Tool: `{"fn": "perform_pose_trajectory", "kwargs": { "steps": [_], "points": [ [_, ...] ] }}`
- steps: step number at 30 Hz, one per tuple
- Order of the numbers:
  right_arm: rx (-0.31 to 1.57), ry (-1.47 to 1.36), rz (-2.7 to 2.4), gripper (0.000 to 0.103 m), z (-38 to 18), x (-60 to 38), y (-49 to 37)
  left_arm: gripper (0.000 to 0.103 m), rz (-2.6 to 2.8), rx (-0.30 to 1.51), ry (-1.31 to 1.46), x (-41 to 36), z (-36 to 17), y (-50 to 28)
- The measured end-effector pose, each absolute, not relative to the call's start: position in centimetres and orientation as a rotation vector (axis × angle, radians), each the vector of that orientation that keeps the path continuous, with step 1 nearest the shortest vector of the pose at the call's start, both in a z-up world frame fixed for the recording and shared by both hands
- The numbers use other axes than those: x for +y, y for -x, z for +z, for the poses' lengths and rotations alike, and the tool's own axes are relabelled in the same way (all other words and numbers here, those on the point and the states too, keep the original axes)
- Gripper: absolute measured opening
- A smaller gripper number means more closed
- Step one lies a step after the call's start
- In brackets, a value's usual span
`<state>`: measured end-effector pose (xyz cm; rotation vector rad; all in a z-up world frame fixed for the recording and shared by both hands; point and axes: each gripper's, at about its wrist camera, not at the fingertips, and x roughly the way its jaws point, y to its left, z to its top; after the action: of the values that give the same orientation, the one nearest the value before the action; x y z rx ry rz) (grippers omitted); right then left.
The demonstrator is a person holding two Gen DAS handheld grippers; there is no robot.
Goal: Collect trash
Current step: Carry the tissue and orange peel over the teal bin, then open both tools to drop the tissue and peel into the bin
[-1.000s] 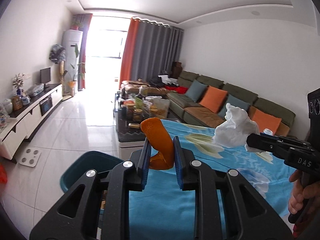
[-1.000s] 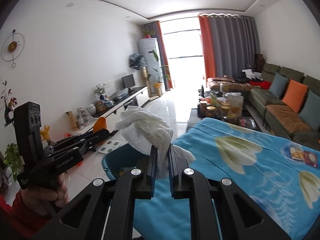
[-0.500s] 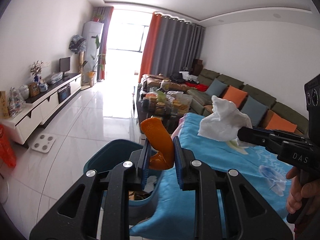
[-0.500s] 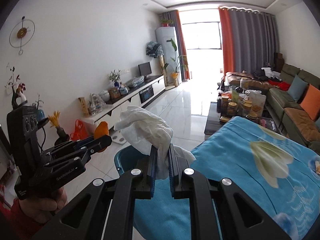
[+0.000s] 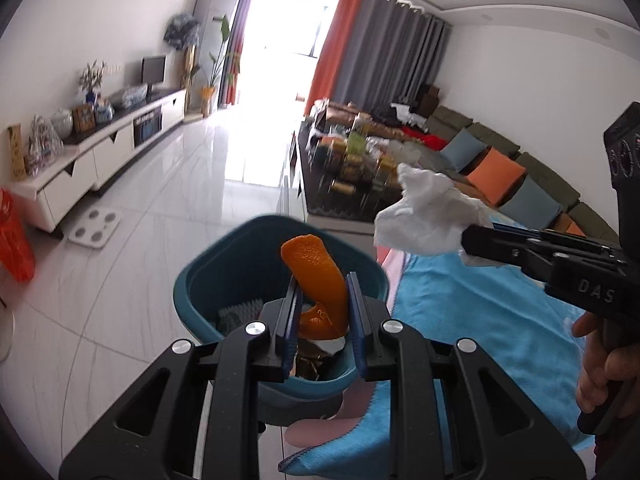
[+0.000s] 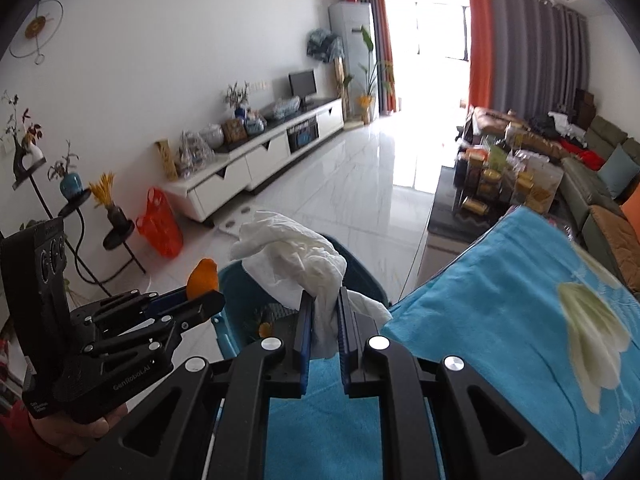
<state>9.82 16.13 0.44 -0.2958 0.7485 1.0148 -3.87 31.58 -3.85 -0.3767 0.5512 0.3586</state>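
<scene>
Holding peel [image 5: 316, 276] in the left hand-held gripper [image 5: 322, 312] and tissue [image 6: 296, 264] in the right hand-held gripper [image 6: 323, 324], both clamped, above the bin [image 5: 200, 280] for dropping.

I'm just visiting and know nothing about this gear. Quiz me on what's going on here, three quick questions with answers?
1. True or false: the left gripper is empty.
2. What does the right gripper hold? A) tissue B) bottle C) spoon
3. Fill in: both pieces of trash are over or near the teal ____.

Key:
1. False; it is shut on an orange peel.
2. A, a crumpled tissue.
3. bin.
</scene>
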Motion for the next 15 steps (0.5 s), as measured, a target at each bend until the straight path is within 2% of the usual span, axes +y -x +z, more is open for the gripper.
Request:
{"fn": "perform_pose_trajectory", "kwargs": {
  "steps": [15],
  "points": [
    [0.897,0.416,1.031,0.013,-4.4,22.1,-12.6,0.023,0.376,0.655,0.437,35.2,-9.5,-1.8]
  ]
}}
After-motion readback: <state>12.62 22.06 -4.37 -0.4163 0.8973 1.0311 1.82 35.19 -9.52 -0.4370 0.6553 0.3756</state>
